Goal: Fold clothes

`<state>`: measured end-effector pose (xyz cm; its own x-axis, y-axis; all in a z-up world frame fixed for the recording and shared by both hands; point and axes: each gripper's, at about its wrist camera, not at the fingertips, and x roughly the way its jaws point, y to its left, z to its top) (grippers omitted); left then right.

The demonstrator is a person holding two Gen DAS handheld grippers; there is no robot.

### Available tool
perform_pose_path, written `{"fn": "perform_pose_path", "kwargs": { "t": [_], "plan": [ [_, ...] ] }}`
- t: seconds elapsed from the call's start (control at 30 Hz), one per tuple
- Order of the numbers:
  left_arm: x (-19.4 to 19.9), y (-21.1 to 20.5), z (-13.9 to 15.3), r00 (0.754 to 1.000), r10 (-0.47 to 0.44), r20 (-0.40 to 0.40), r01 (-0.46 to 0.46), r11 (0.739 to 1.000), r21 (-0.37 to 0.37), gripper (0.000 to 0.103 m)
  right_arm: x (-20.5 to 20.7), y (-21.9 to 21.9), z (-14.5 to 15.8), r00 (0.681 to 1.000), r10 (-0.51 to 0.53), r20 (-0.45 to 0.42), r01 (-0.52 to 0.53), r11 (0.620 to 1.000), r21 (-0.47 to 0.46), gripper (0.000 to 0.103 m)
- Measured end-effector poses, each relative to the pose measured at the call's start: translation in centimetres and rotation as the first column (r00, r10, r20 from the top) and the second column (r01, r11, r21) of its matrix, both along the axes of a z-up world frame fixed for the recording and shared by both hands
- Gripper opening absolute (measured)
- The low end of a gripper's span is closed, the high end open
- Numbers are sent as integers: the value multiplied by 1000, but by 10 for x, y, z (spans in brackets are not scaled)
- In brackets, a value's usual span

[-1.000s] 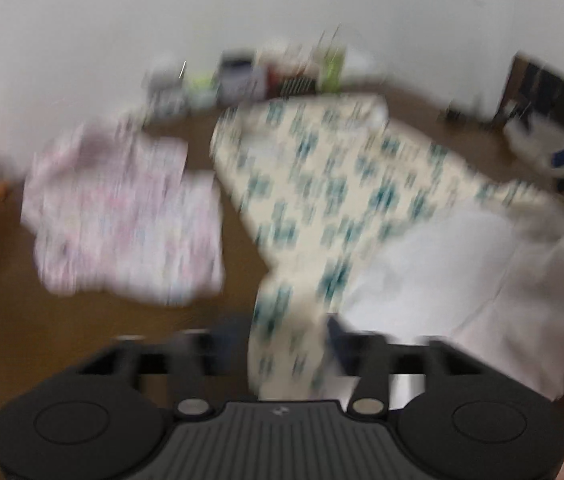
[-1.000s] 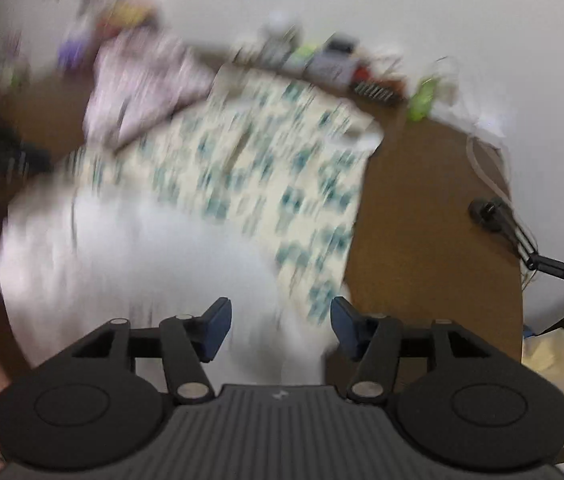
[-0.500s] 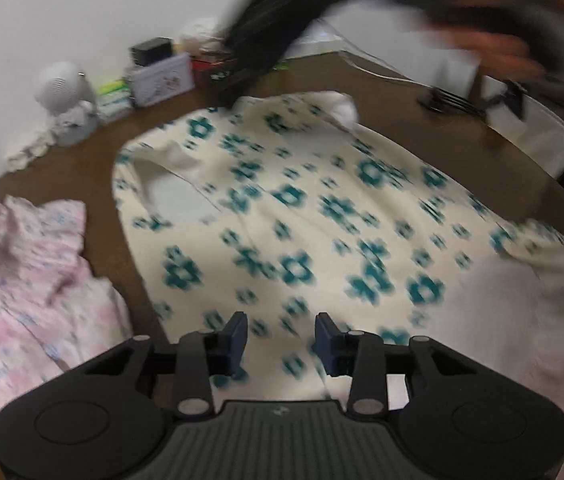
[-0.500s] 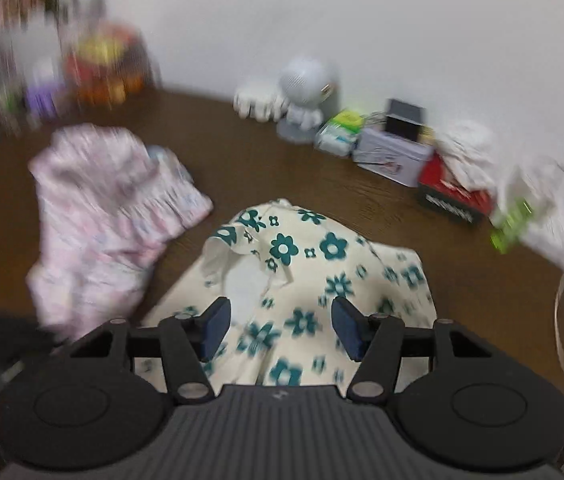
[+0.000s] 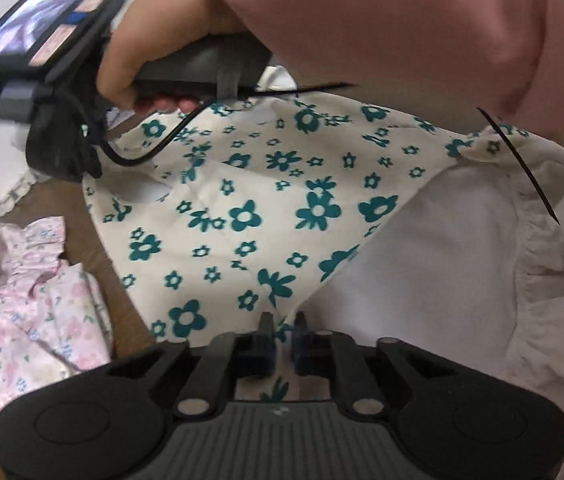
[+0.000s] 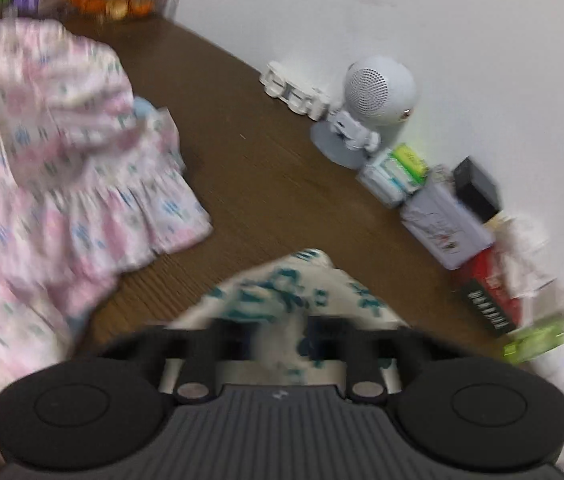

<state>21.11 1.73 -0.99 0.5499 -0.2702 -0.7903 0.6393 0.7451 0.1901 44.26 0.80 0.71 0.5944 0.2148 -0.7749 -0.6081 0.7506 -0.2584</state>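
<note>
a home: cluttered wooden table (image 6: 266, 184), clothes, white wall (image 6: 462, 20)

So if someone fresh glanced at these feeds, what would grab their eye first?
The cream garment with teal flowers, spread mid-table and pinched at its near edge by the shut left tool. Next, the person's arm crossing the top of the left view, holding the right tool, shut on the garment's far end. A pink floral garment lies crumpled to its left.

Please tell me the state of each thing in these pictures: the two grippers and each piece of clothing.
Left gripper: shut on the flowered dress's near edge.
Right gripper: shut on the flowered dress's far end.
Flowered dress: spread out, partly covering the white garment.
White garment: lying flat, not held.
Pink garment: crumpled, lying apart on the table.
</note>
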Motion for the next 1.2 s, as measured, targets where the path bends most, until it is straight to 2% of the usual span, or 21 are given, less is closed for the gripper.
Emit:
{"fn": "perform_pose_path", "kwargs": {
  "t": [0.1, 0.17, 0.23, 0.33, 0.47, 0.63, 0.83, 0.87, 0.93, 0.97, 1.0, 1.07, 1.1, 1.13, 1.2],
  "plan": [
    [-6, 12, 8, 998, 54, 38, -53, 998, -26, 5, 12, -17, 15, 996, -75, -45, 83, 977, 195, 4],
    [-12, 25, 15, 990, 121, 72, -117, 992, -56, 5, 22, -31, 22, 987, -153, -45, 159, 941, 300, 4],
    [-19, 37, 20, 978, 182, 104, -175, 982, -78, 5, 30, -41, 24, 977, -202, -73, 214, 905, 367, 4],
    [-25, 50, 22, 952, 276, 131, -263, 959, -105, 6, 41, -47, 18, 965, -234, -119, 262, 867, 423, 4],
    [-21, 62, 10, 923, 372, 98, -361, 926, -112, 6, 43, -39, 1, 964, -215, -156, 264, 836, 482, 5],
    [-27, 62, -5, 922, 382, 57, -376, 922, -95, 7, 40, -21, -17, 968, -194, -161, 249, 829, 500, 5],
    [-36, 59, -6, 916, 394, 78, -387, 918, -91, 7, 35, -18, -13, 970, -199, -138, 242, 767, 595, 5],
    [-37, 58, -7, 916, 393, 80, -386, 918, -88, 8, 36, -17, -13, 968, -206, -142, 250, 762, 597, 8],
    [-41, 57, -4, 923, 378, 72, -371, 924, -92, 16, 41, -11, -17, 962, -196, -191, 270, 790, 551, 25],
    [-42, 57, -1, 928, 368, 65, -361, 927, -101, 26, 43, -8, -19, 957, -187, -222, 278, 809, 518, 53],
    [-45, 58, 3, 931, 360, 56, -352, 929, -113, 40, 43, -8, -16, 955, -179, -235, 276, 824, 494, 60],
    [-51, 64, 16, 936, 350, 43, -338, 926, -168, 59, 39, -13, -8, 956, -167, -242, 267, 838, 476, 63],
    [-52, 68, 23, 936, 349, 38, -336, 921, -196, 60, 36, -22, -1, 953, -161, -257, 272, 826, 493, 74],
    [-51, 72, 30, 936, 352, 32, -336, 915, -222, 60, 32, -33, 6, 950, -149, -276, 276, 812, 513, 80],
    [-46, 78, 44, 931, 365, 33, -344, 902, -262, 62, 23, -59, 24, 945, -128, -300, 280, 788, 548, 83]
  ]
}}
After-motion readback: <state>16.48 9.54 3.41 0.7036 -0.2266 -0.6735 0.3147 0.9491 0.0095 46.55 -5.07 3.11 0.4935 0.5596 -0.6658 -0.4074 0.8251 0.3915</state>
